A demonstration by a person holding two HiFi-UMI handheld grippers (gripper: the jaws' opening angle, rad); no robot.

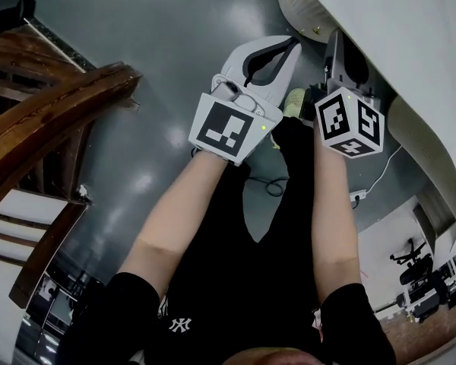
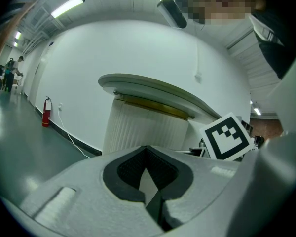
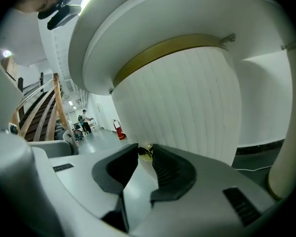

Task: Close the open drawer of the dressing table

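Observation:
The white dressing table (image 1: 395, 36) fills the upper right of the head view. Its curved ribbed front (image 3: 187, 107) sits under a gold band, and a small gold knob (image 1: 315, 30) shows on it. My right gripper (image 1: 334, 36) is up against that front, its tips a small gap apart. In the right gripper view the knob (image 3: 147, 153) shows in that gap at the very tips of the right gripper (image 3: 145, 149), and I cannot tell whether it is touched. My left gripper (image 1: 295, 42) hovers beside it to the left. Seen in its own view, the left gripper (image 2: 147, 148) is shut and empty, facing the ribbed front (image 2: 148, 122).
A dark wooden stair rail (image 1: 45, 112) stands at the left over the grey floor. A white cable (image 1: 380, 177) runs along the floor by the table. A red fire extinguisher (image 2: 46, 111) hangs on the far wall. The person's yellow-green shoe (image 1: 295, 101) is below the grippers.

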